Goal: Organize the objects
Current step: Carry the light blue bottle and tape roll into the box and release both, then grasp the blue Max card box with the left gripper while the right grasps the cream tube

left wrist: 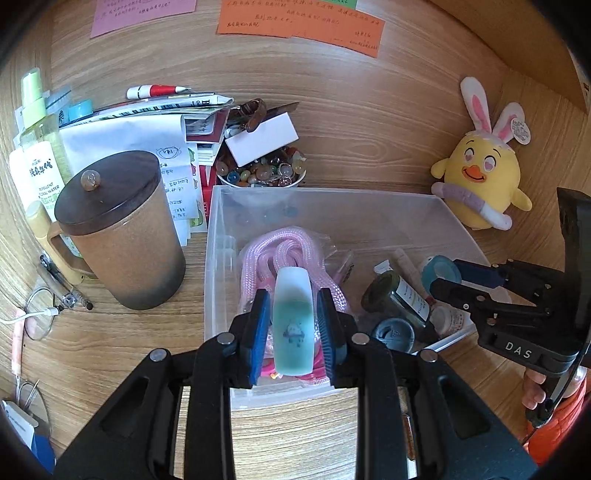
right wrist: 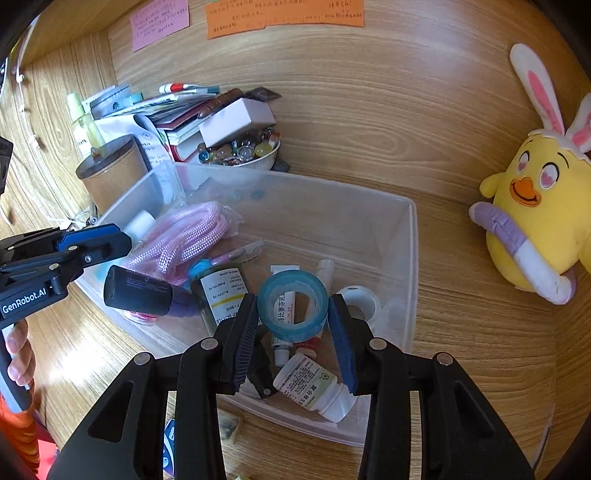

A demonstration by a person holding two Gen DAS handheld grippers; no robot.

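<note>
Where "GenRobot.AI" marks the left gripper (right wrist: 110, 240) ("DAS" too).

We see a lidded brown mug (left wrist: 125, 236) left of centre, a bowl of glass beads (left wrist: 262, 173) behind, a yellow plush chick (left wrist: 480, 177) at right, and pink (left wrist: 144, 14) and orange notes (left wrist: 299, 22) on the wall
</note>
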